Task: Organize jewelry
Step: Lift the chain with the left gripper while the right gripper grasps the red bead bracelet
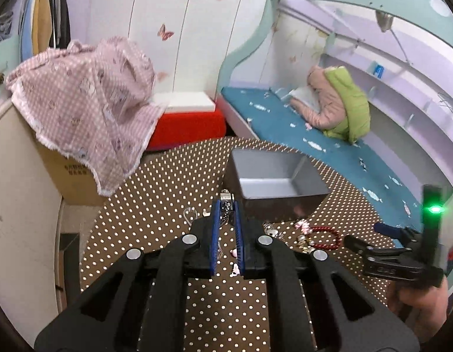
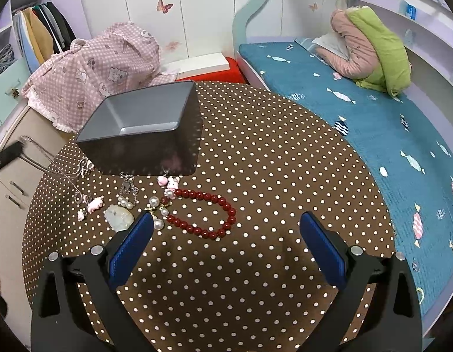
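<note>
A round table covered in a brown cloth with white dots (image 2: 255, 146) is carrying a grey open box (image 2: 144, 129) and a scatter of jewelry lying just in front of it. The left gripper (image 1: 226, 205) is hovering above the cloth with its blue pads drawn narrow, pinching a silver chain (image 1: 225, 215) that is dangling between them, just short of the box's near wall. In the right wrist view, thin silver strands are trailing from that gripper at the far left edge, so the chain is looking limp, light and prone to snagging; a hold near its metal clasp is probably safer than one on the loose links. The right gripper (image 2: 226, 245) is waiting with its jaws spread wide and holding nothing, low over the cloth. Just ahead of its left pad a red bead bracelet (image 2: 203, 214) is lying in an open loop, touching a cluster of white pearls (image 2: 156, 209). The beads are looking hard, smooth and likely slippery, so closing across one side of the loop seems wiser than pressing on one bead. A pale stone pendant (image 2: 118, 216) and small pink charms (image 2: 95, 204) are lying nearby, likely fragile.
</note>
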Tool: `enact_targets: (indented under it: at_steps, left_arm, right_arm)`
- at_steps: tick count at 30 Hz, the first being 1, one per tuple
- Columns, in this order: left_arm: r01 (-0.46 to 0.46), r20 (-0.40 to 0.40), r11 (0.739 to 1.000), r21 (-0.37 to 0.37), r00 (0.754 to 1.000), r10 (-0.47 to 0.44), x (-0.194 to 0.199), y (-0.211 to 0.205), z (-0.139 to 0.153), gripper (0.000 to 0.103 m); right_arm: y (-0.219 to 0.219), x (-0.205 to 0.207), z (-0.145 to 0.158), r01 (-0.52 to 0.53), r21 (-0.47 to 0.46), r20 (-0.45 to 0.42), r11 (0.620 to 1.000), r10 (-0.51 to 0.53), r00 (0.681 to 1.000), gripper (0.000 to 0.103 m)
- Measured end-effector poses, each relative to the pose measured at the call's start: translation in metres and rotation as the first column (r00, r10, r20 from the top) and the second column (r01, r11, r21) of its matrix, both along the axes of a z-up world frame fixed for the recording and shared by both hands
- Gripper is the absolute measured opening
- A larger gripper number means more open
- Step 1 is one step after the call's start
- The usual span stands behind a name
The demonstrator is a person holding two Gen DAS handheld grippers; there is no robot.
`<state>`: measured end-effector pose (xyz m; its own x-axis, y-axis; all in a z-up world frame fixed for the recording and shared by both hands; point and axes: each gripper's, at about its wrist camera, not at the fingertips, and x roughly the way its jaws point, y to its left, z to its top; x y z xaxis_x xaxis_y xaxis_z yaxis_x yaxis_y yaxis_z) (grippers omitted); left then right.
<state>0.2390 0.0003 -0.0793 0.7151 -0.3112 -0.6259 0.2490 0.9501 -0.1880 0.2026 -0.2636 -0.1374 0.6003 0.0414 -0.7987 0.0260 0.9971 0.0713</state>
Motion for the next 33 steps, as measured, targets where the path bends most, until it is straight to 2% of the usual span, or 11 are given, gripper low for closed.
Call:
enact_targets:
  at_steps: [8,9,10,12,14,16,17,23,27,33]
  left_arm:
    - [0.021,0.071,1.000,-0.021,0.997,-0.020,-0.036,-0.001,0.026,0.010]
    - [0.025,0.072,0.999,-0.022,0.997,-0.024,-0.039,-0.002,0.026,0.010]
    - [0.032,0.070,0.999,-0.025,0.997,-0.030,-0.041,-0.003,0.026,0.010]
    - [0.040,0.063,0.999,-0.025,0.997,-0.038,-0.044,-0.005,0.024,0.010]
    - [0.042,0.052,0.999,-0.028,0.998,-0.040,-0.046,-0.006,0.020,0.010]
    - [0.041,0.046,0.999,-0.031,0.998,-0.040,-0.046,-0.005,0.017,0.010]
    - [0.041,0.045,0.999,-0.032,0.998,-0.039,-0.046,-0.005,0.016,0.010]
    - [0.041,0.057,0.998,-0.041,0.998,-0.039,-0.045,0.002,0.019,0.010]
    - [0.051,0.084,0.998,-0.047,0.995,-0.047,-0.044,0.005,0.031,0.010]
    - [0.085,0.163,0.995,-0.057,0.984,-0.075,-0.040,0.003,0.067,0.010]
  right_arm:
    - [-0.005,0.023,-0.024,-0.019,-0.023,-0.058,1.000,0.018,0.998,0.094]
    - [-0.002,0.028,-0.028,-0.033,-0.030,-0.071,0.999,0.031,0.997,0.088]
    - [-0.002,0.031,-0.033,-0.037,-0.035,-0.083,0.999,0.034,0.996,0.077]
    - [0.004,0.035,-0.035,-0.053,-0.083,-0.073,0.995,0.047,0.996,0.067]
    - [0.005,0.037,-0.034,-0.075,-0.082,-0.068,0.994,0.070,0.995,0.051]
    - [0.010,0.037,-0.033,-0.104,-0.091,-0.066,0.990,0.098,0.993,0.013]
    - [0.013,0.036,-0.033,-0.111,-0.107,-0.068,0.988,0.104,0.992,0.006]
    - [0.015,0.026,-0.022,-0.144,-0.083,-0.046,0.986,0.141,0.989,0.006]
    - [0.019,0.017,0.007,-0.179,-0.079,0.010,0.981,0.180,0.984,0.006]
    - [0.033,0.006,0.061,-0.227,-0.115,0.111,0.967,0.239,0.965,0.006]
